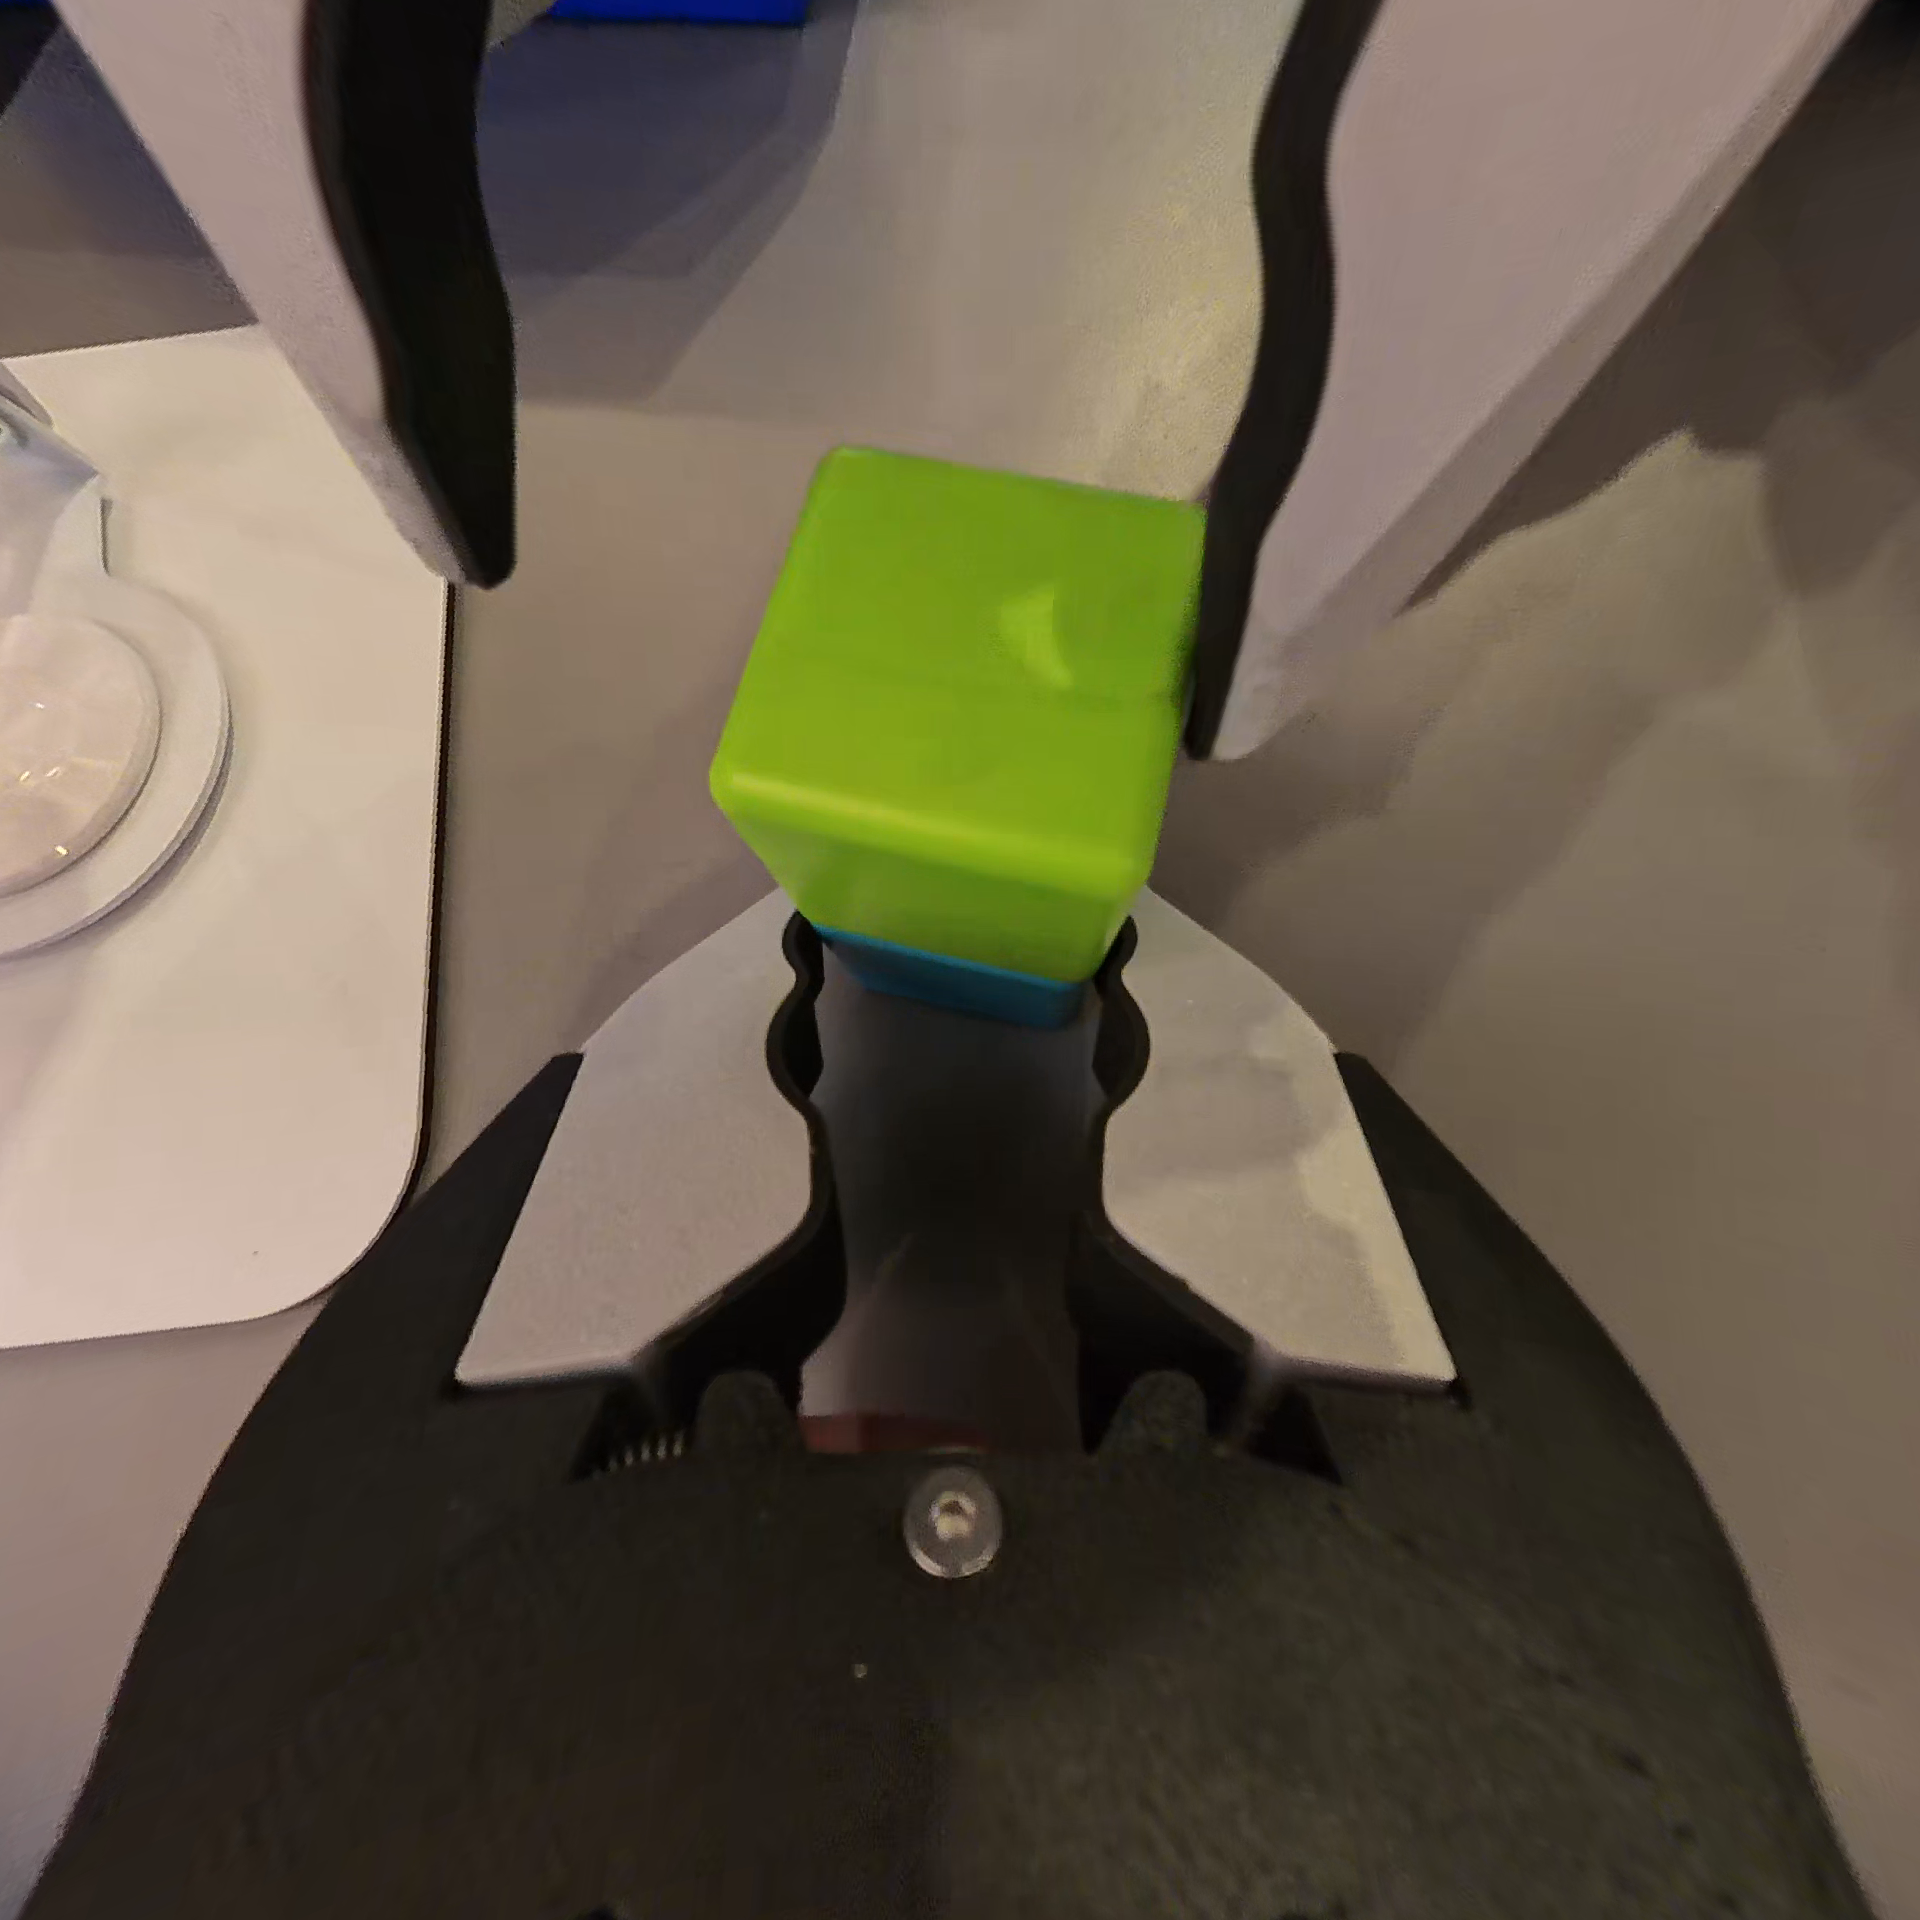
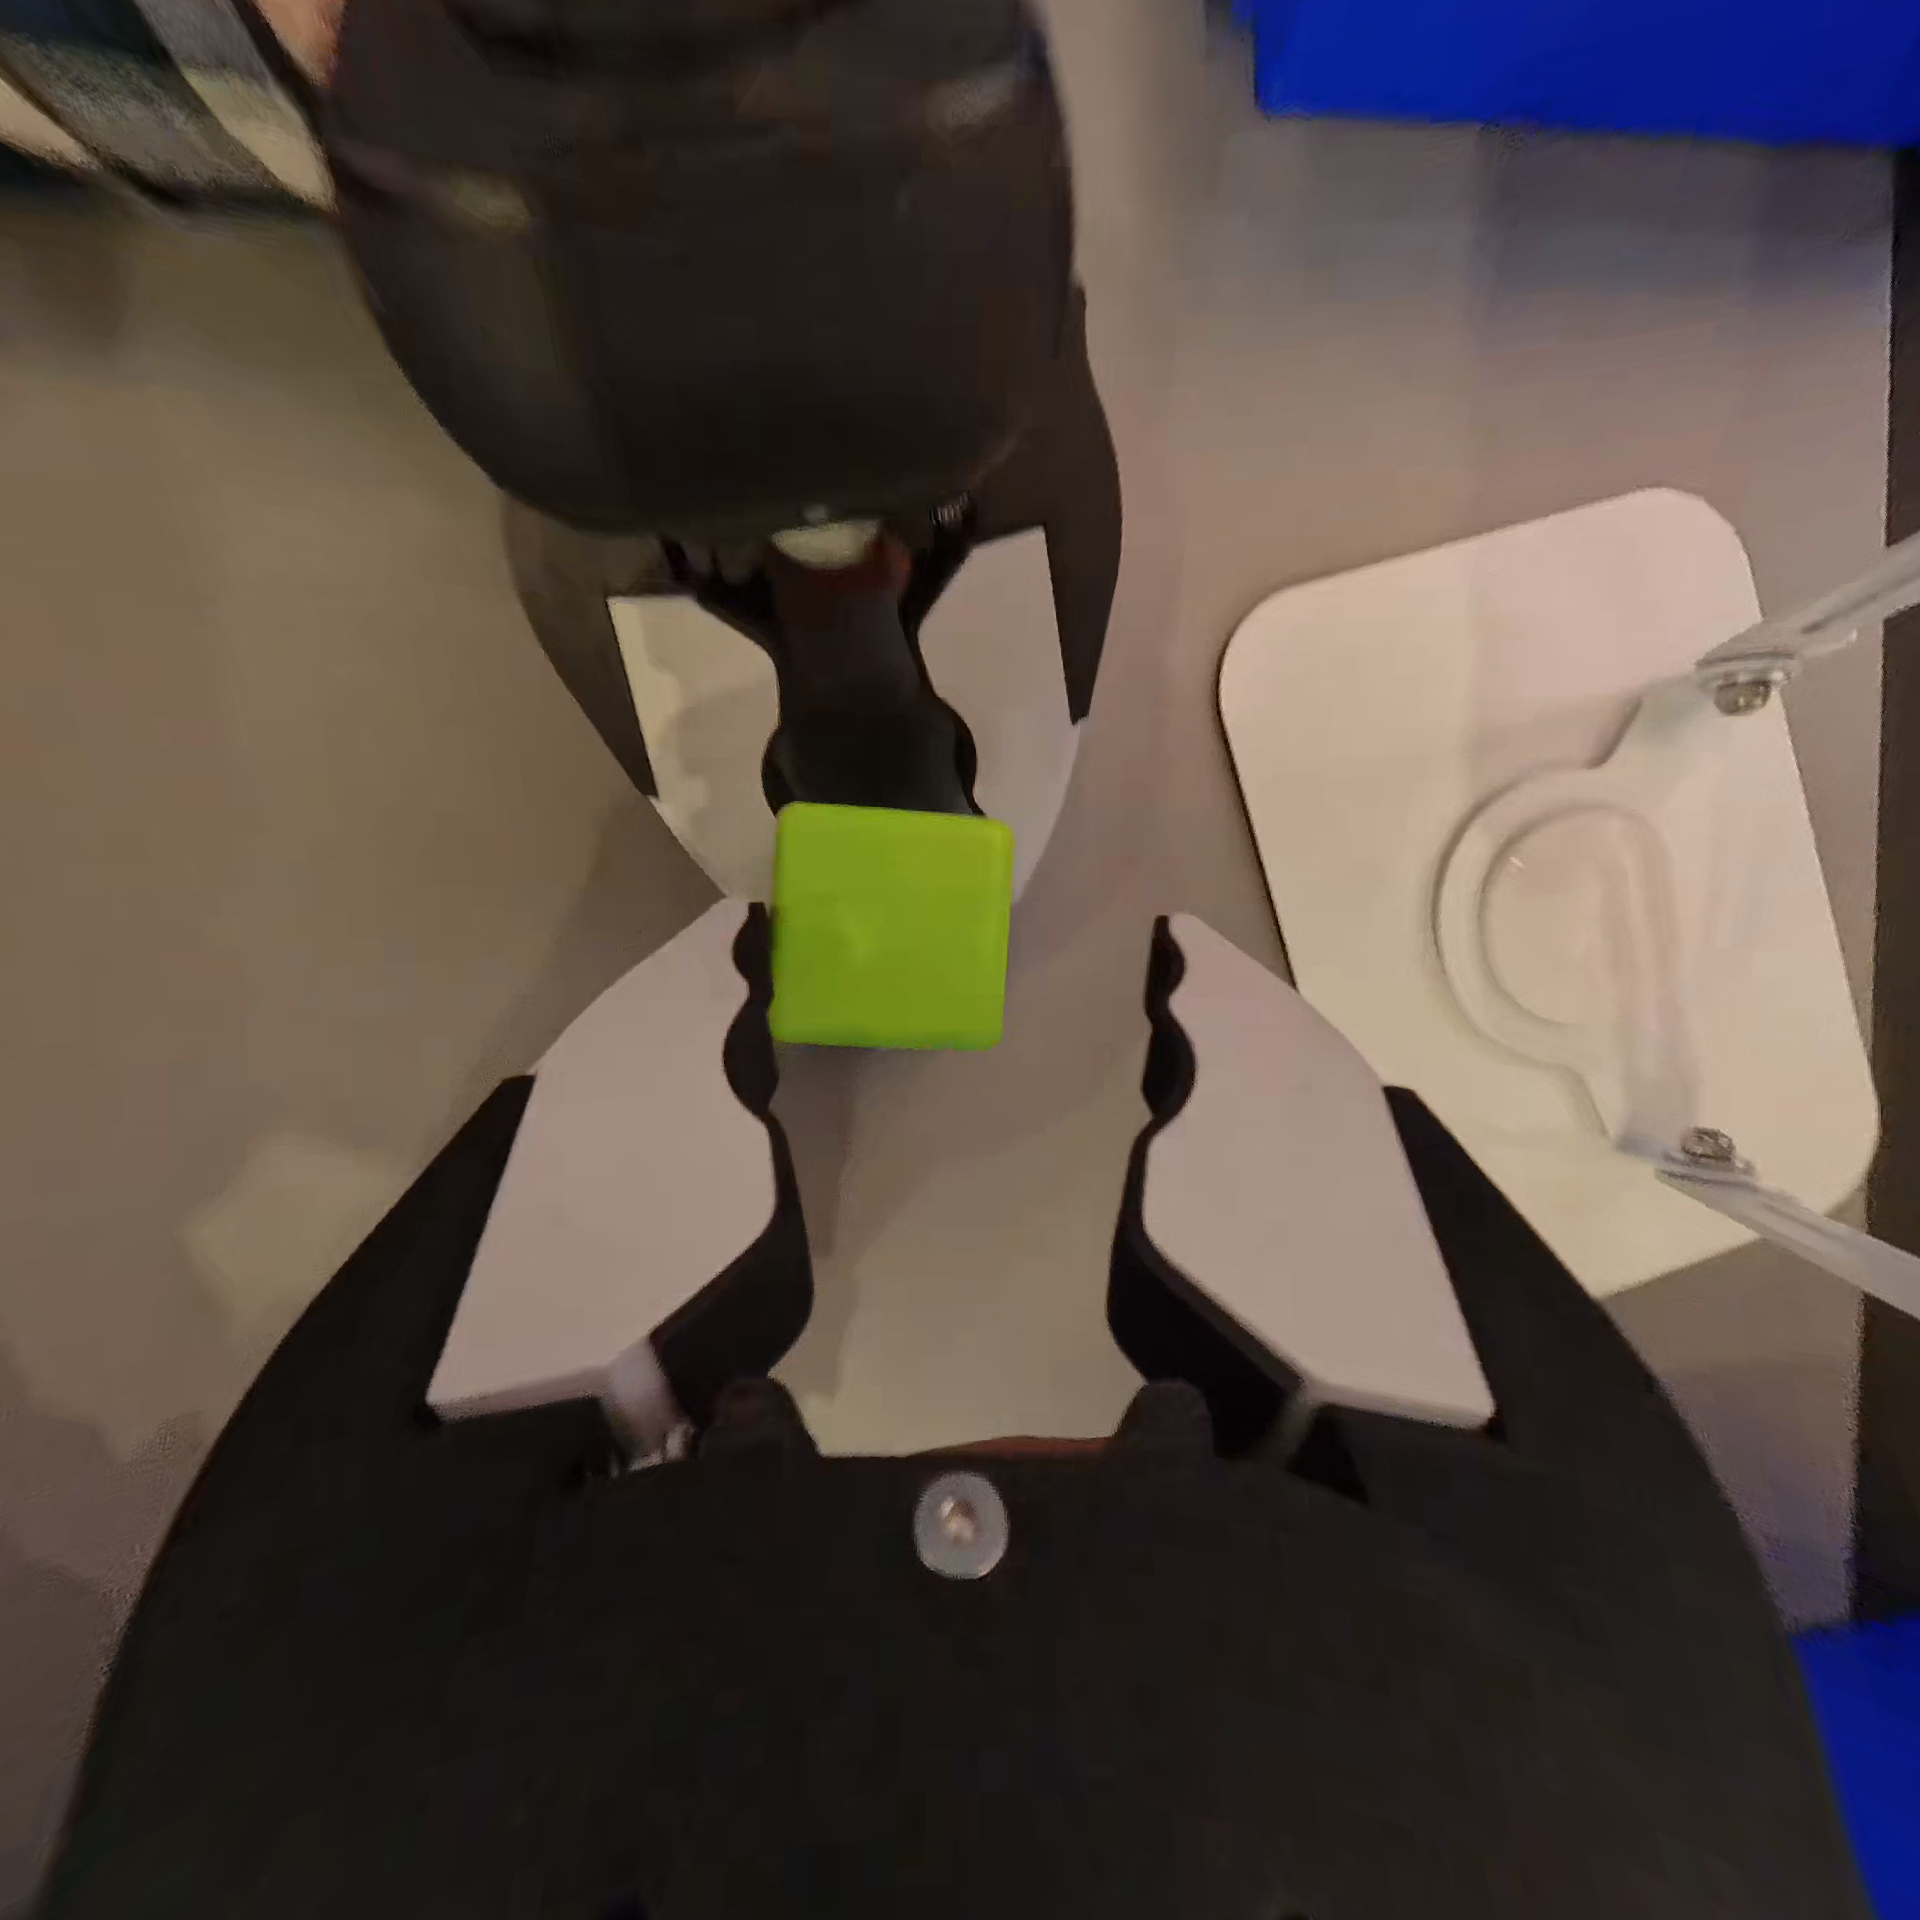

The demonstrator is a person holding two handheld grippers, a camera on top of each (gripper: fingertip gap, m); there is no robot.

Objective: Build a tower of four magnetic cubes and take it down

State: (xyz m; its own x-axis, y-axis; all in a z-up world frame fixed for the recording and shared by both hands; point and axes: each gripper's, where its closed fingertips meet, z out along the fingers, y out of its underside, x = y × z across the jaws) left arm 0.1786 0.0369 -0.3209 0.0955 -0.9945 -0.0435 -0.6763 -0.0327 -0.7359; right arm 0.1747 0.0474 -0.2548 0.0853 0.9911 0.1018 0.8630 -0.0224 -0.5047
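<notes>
A green cube (image 1: 956, 707) sits on top of a blue cube (image 1: 966, 987); anything below them is hidden. My left gripper (image 1: 961, 940) is shut on the blue cube, one finger on each side. My right gripper (image 1: 842, 644) comes in from the far side, open, with its fingers on either side of the green cube; one finger touches the cube's side. In the right wrist view the green cube (image 2: 888, 925) lies between the open fingers of my right gripper (image 2: 956, 930), against the left finger. The left gripper (image 2: 868, 795) faces it from the far side.
A white pad (image 1: 208, 1039) with a clear plastic stand (image 1: 62, 790) lies on the grey table left of the cubes; it is on the right in the right wrist view (image 2: 1351, 727). A blue object (image 2: 1558, 62) is at the table's far edge. Left tips to right tips: about 7 cm.
</notes>
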